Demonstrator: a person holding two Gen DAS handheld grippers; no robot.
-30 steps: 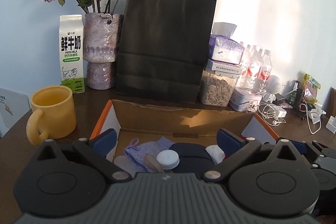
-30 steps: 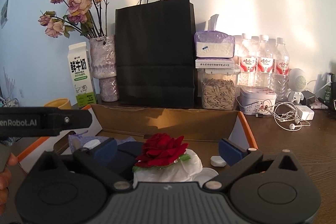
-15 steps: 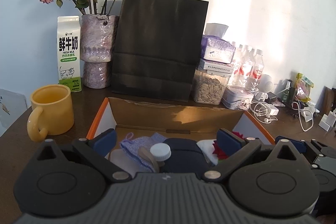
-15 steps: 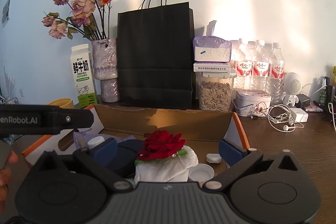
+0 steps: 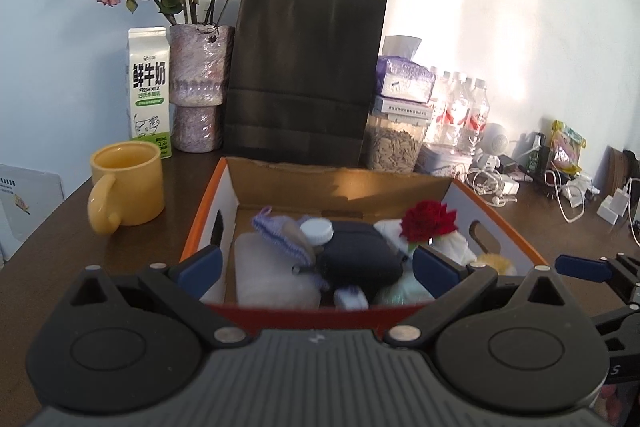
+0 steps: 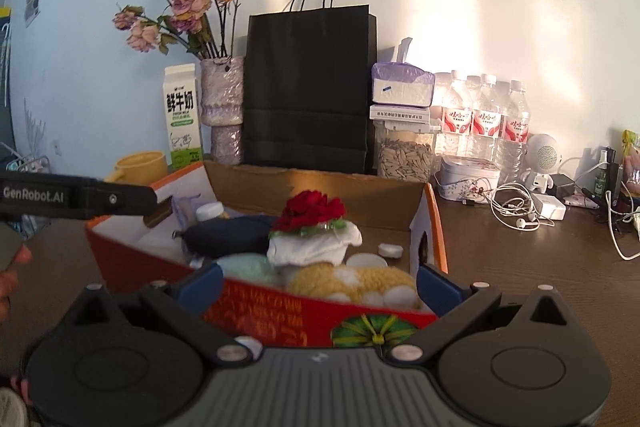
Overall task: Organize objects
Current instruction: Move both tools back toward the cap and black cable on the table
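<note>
Both tongs have drawn back from the box since the earlier frames, so its near red wall now shows in front of them. The left tongs (image 5: 316,269) are spread and carry nothing; the right tongs (image 6: 318,283) are likewise spread and empty, both hovering just short of the box's near wall. Judging by this retreat, the packing looks largely done.

The box (image 5: 352,183) sits near the middle of the surface (image 5: 56,259), flaps open. Inside, a dark pouch (image 5: 358,261) lies in the centre, a white-capped bottle (image 5: 317,230) and a purple knit piece (image 5: 276,233) to its left, a white block (image 5: 268,277) at the near left. A red rose (image 6: 312,213) rests on white cloth at the right, with a fuzzy yellow toy (image 6: 352,281) against the near wall.

A yellow mug (image 5: 128,183) stands left of the box, apart from it. A black bag (image 5: 304,75) stands along the back edge.
</note>
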